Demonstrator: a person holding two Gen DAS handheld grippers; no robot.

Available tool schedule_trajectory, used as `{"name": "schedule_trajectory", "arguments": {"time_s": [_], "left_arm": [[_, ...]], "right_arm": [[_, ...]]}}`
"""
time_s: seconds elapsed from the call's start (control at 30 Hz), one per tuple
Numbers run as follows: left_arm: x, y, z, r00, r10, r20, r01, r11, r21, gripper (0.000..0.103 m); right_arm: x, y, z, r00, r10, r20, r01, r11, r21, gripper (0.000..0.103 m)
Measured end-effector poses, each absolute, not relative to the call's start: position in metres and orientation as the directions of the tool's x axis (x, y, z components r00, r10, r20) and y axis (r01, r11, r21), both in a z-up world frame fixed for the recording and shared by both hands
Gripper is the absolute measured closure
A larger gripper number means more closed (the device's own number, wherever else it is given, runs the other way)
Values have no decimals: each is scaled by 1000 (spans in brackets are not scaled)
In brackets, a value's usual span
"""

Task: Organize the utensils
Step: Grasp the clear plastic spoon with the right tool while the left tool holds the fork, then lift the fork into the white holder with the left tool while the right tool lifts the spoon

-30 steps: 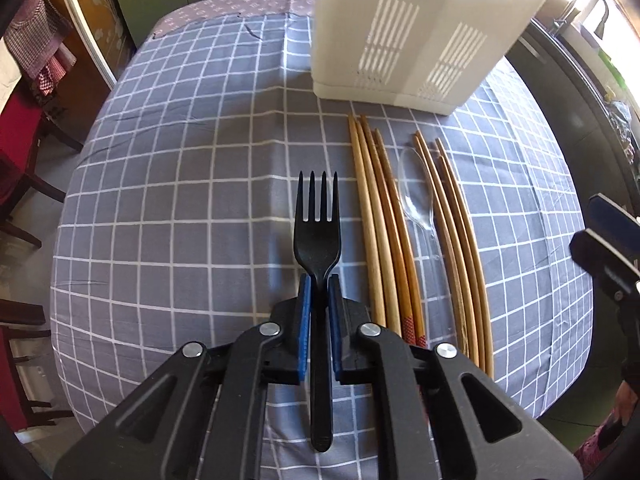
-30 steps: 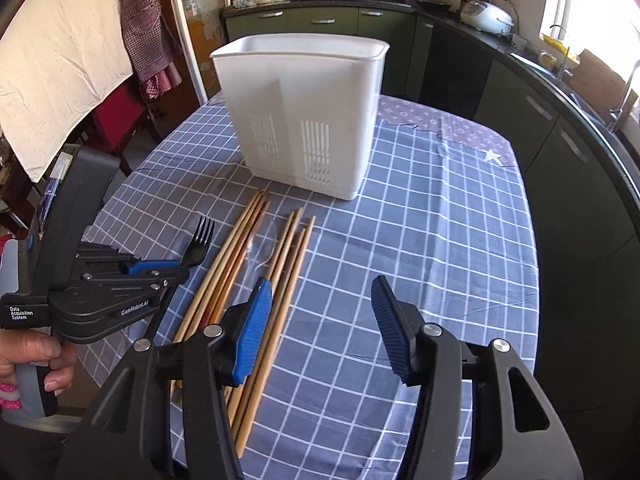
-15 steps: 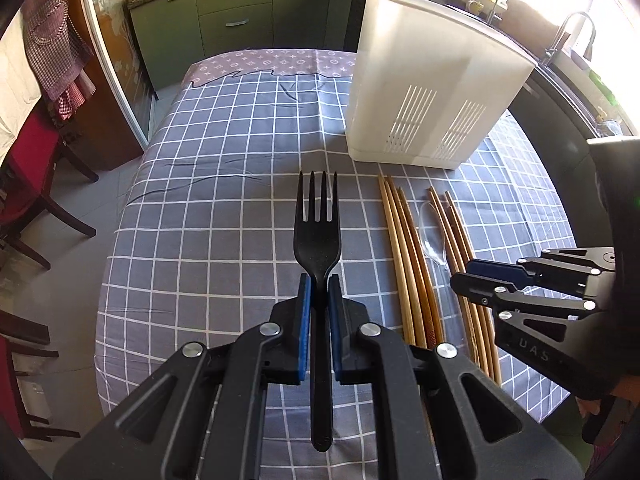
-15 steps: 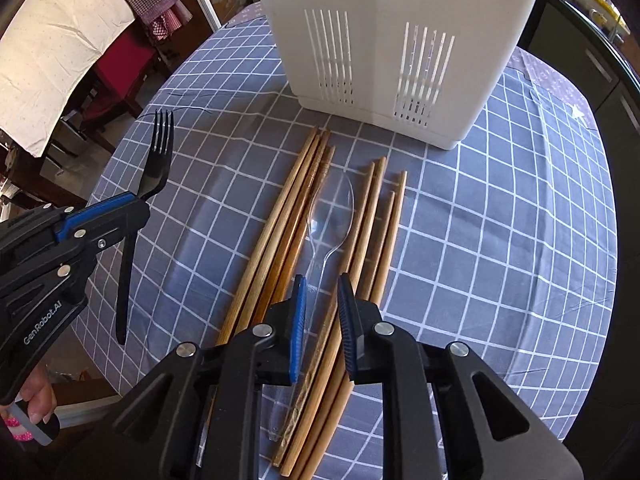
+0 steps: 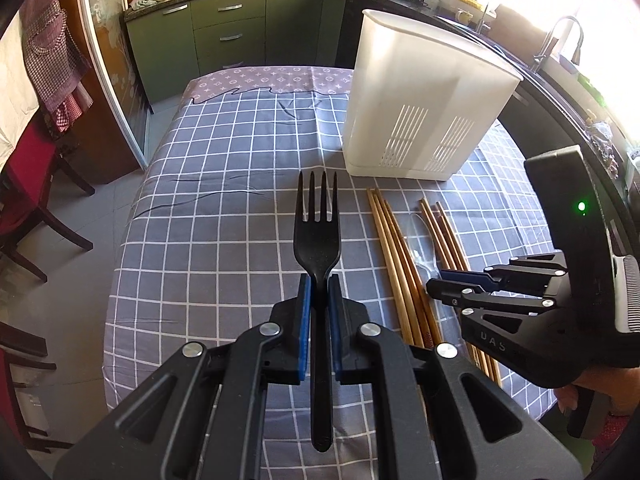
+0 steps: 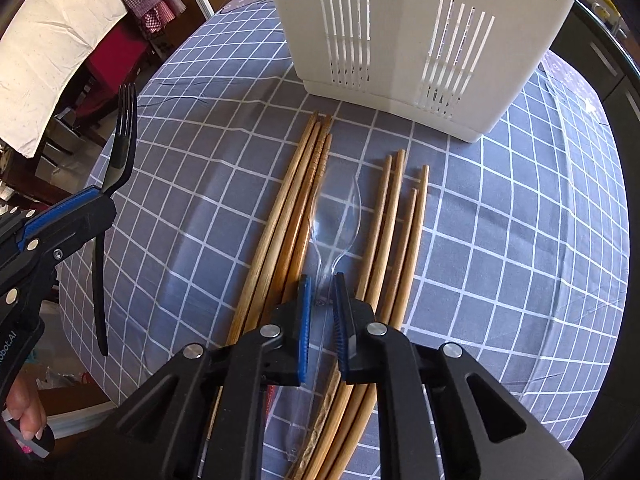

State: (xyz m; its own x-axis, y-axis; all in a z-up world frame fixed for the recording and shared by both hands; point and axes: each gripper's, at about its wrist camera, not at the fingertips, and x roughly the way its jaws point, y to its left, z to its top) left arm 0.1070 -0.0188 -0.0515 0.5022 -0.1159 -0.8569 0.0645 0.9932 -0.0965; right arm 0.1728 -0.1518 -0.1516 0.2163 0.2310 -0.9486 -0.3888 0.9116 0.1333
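Right gripper (image 6: 321,292) points down at grey checked tablecloth (image 6: 500,240), blue pads clamping clear plastic spoon (image 6: 334,224) by its handle. Spoon lies between two bundles of wooden chopsticks (image 6: 288,216). White slotted plastic utensil holder (image 6: 400,28) stands beyond.

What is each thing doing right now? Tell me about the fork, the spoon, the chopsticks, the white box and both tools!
Black fork: held off the table, tines pointing away.
Left tool: shut on the fork's handle.
Clear plastic spoon: lying on the cloth between the chopstick bundles, handle between the right tool's pads.
Right tool: closed around the spoon's handle.
Wooden chopsticks: lying flat in two bundles.
White utensil holder: standing upright; inside not visible.
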Motion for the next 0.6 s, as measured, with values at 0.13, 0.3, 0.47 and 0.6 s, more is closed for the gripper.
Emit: {"name": "schedule_trajectory", "arguments": {"time_s": [0.13, 0.3, 0.47, 0.6], "left_arm": [[107, -20, -25, 543, -152, -826, 88, 988, -125, 94], [120, -27, 44, 671, -229, -706, 143, 973, -179, 94], [155, -45, 104, 820, -262, -509, 189, 963, -192, 94], [194, -62, 113, 875, -270, -402, 201, 958, -206, 94]], "right_arm": [[158, -170, -122, 274, 349, -896, -396, 890, 226, 94], [129, -208, -69, 423, 481, -768, -402, 859, 316, 94], [100, -251, -37, 520, 554, -650, -389, 832, 397, 93], [84, -274, -32, 548, 583, -600, -380, 812, 442, 93]]}}
